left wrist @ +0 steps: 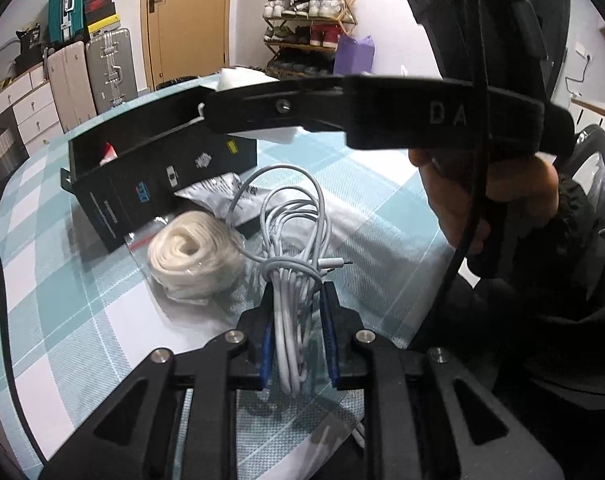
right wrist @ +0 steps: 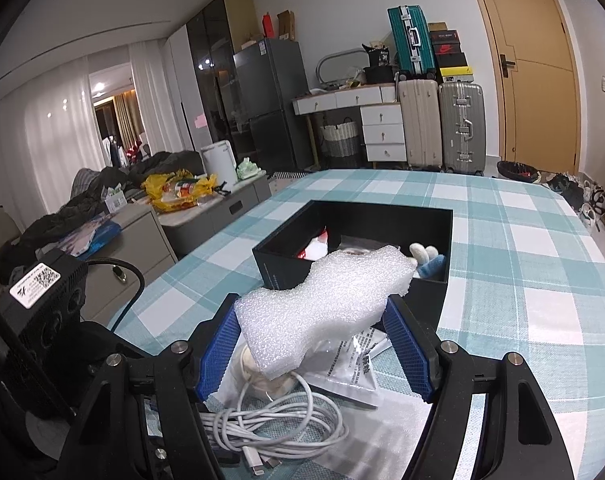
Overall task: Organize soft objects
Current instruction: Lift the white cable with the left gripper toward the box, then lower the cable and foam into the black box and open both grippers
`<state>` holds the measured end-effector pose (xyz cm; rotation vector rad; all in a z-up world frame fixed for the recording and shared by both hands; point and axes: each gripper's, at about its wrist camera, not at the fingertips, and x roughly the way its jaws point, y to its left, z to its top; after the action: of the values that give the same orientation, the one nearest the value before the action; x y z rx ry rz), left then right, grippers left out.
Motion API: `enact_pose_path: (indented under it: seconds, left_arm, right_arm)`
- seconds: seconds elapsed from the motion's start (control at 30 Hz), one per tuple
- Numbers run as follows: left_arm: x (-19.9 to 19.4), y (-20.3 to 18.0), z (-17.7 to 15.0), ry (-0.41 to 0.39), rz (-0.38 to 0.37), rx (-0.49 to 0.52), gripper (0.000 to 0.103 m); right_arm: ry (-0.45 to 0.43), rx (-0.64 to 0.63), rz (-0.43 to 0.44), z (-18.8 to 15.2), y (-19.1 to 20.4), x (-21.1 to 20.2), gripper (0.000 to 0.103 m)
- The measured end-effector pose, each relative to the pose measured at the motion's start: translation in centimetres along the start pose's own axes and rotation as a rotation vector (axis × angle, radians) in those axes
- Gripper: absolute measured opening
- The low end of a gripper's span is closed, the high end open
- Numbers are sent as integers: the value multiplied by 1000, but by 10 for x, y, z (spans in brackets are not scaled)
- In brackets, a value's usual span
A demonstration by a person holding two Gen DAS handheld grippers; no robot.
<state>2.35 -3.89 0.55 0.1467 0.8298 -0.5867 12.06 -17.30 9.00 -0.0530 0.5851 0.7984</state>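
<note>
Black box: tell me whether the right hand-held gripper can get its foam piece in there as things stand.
Probably yes. The right hand-held gripper grips the foam piece just short of the black box, whose top is open, with nothing between them.

Foam piece: white, rough, bubbly. Cable bundle: smooth glossy plastic. Box: matt black card. Tablecloth: woven check cloth. Gripper pads: blue textured rubber.
</note>
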Motion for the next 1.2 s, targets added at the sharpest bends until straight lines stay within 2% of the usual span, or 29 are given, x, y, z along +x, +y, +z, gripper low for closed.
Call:
enact_pose_path:
  seconds: [0.23, 0.43, 0.77, 1.2]
  left_arm:
    - [-18, 4, 5, -57, -4, -27, 18]
    - [-27, 11, 7, -100, 39, -52, 18]
    - [-38, 23, 11, -166, 144, -100, 18]
    - [-45, 41, 20, -225, 268, -162, 18]
  right_arm:
    - [-71, 18, 15, 4, -2, -15, 73]
    - [-117, 39, 3, 8, -6, -25, 73]
    - [-135, 47, -13, 11, -8, -32, 73]
    - [-105, 37, -9, 11, -8, -24, 73]
